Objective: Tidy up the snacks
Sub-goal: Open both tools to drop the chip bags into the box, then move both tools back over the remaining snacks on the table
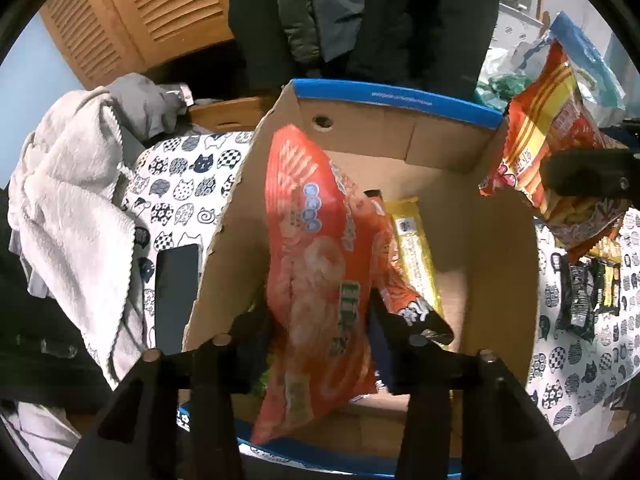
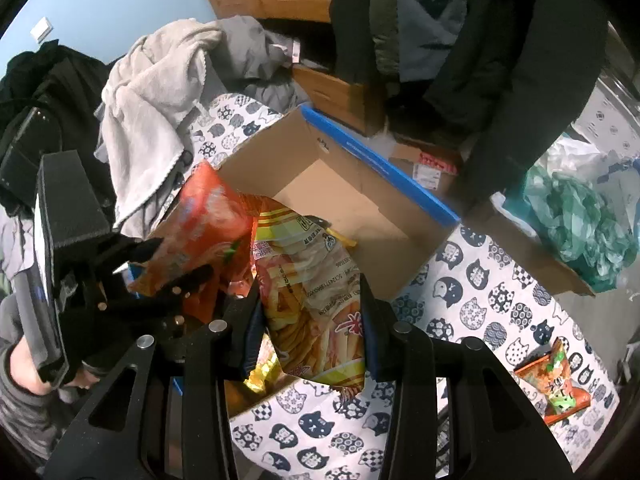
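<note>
My left gripper (image 1: 320,320) is shut on an orange shrimp-chip bag (image 1: 316,264) and holds it upright inside the open cardboard box (image 1: 504,248), along its left wall. A yellow snack packet (image 1: 416,252) lies on the box floor beside it. My right gripper (image 2: 312,316) is shut on a red and yellow fries-snack bag (image 2: 316,292) at the near edge of the box (image 2: 360,184). That bag also shows at the right of the left wrist view (image 1: 556,152). The left gripper (image 2: 160,280) and its orange bag (image 2: 208,232) show in the right wrist view.
The box stands on a cat-print cloth (image 2: 480,312). A small orange snack bag (image 2: 556,380) lies on the cloth at the right. Dark and yellow packets (image 1: 592,292) lie right of the box. A phone (image 1: 176,296) and a grey towel (image 1: 72,208) lie to the left.
</note>
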### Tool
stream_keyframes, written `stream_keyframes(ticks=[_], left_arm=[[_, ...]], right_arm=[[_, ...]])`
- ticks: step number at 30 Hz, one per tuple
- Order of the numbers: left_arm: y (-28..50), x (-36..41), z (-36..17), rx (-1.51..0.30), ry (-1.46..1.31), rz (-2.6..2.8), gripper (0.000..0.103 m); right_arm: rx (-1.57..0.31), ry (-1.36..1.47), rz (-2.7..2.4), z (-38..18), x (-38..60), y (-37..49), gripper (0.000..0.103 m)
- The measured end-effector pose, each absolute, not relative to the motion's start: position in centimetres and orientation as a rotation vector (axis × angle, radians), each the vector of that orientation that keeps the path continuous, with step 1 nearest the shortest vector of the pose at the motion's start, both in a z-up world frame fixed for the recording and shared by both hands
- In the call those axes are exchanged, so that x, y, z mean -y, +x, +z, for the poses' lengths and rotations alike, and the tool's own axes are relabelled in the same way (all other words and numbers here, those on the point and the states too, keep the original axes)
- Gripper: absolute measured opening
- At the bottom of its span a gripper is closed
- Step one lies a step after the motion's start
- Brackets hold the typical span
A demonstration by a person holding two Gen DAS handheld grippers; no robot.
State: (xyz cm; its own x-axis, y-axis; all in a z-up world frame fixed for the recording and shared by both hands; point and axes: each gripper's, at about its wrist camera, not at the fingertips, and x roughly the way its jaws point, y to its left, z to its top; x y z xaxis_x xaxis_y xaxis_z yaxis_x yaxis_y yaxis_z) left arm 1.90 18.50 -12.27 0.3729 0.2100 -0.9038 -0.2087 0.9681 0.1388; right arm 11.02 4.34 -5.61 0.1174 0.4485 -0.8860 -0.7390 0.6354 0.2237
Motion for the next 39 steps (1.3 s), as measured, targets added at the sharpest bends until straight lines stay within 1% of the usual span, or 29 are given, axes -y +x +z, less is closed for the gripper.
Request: stream_keyframes(ticks=[1,3,8,12,13,14,16,20,24,26,39], left_arm=[[1.9,-18.5,-12.3,-1.159,0.005,0.277,0.054],[1.8,-18.6,-12.1,-1.155,0.009,0.283,0.055],[1.6,-18.7,-11.3,-1.133,0.025,0.301,0.068],[1.4,-18.6,-10.5,-1.113,0.036,0.312,0.074],[1.3,-18.6,-10.3,-1.108,0.036,0.314,0.075],[1.3,-18.5,-10.1,-1.103,0.039,0.312,0.076],[1.2,-18.3,-9.9,-1.093,0.047,0.317,0.081],[1.2,-17.9,-9.5,-1.079,0.056,0.312,0.081],[1.5,-17.1,-9.4,-1.084,0.038,0.279,0.081],[1.5,-16.5,-9.2,-1.076,0.047,0.262,0.081],[2.2,-12.0,-7.9,-1.040,0.094,0.180,0.081]], right_arm=[[-1.162,-0.303,0.890,-5.7,-4.5,11.0,0.040],[-1.166,-0.310,0.887,-6.0,-4.9,11.0,0.040],[-1.178,-0.310,0.885,-6.5,-5.5,11.3,0.041],[-1.183,-0.298,0.894,-6.7,-5.8,11.3,0.042],[-1.182,-0.296,0.892,-6.6,-5.8,11.4,0.043],[-1.181,-0.290,0.890,-6.6,-5.8,11.4,0.049],[-1.171,-0.279,0.888,-6.3,-5.6,11.5,0.052],[-1.149,-0.271,0.882,-5.6,-5.1,11.7,0.060],[-1.134,-0.258,0.870,-4.9,-4.0,11.8,0.062],[-1.128,-0.260,0.862,-4.7,-3.3,11.7,0.065],[-1.131,-0.300,0.761,-4.3,3.3,11.6,0.067]])
